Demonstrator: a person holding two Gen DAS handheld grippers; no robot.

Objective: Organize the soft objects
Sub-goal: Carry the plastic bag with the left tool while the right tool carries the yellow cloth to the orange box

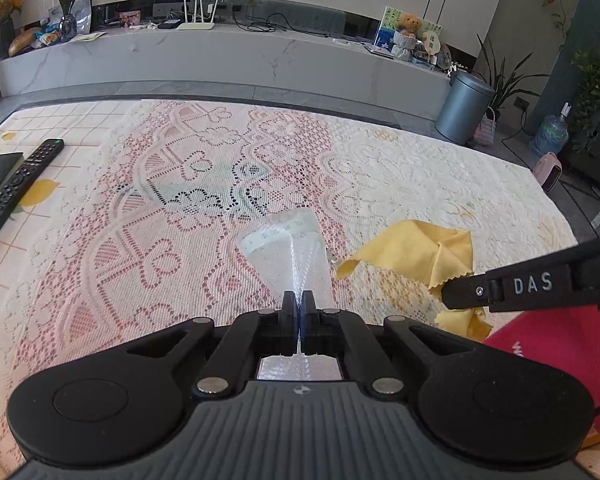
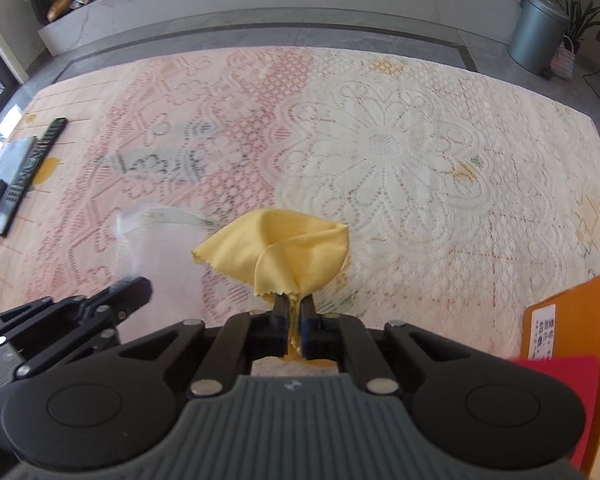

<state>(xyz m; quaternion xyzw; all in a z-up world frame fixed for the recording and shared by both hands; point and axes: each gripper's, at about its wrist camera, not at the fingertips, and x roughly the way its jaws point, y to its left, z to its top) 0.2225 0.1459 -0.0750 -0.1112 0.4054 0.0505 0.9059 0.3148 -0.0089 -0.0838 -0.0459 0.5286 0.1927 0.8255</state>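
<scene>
Yellow cloth [image 2: 284,252]: pinched at 1 edge in right gripper [image 2: 294,312], jaws clenched on fabric, lifted off lace tablecloth [image 2: 400,152]. Clear plastic bag [image 1: 288,256]: clamped in left gripper [image 1: 299,300], jaws fully closed on film, just left of cloth. Remote control [image 1: 20,180]: flat at far left.
</scene>
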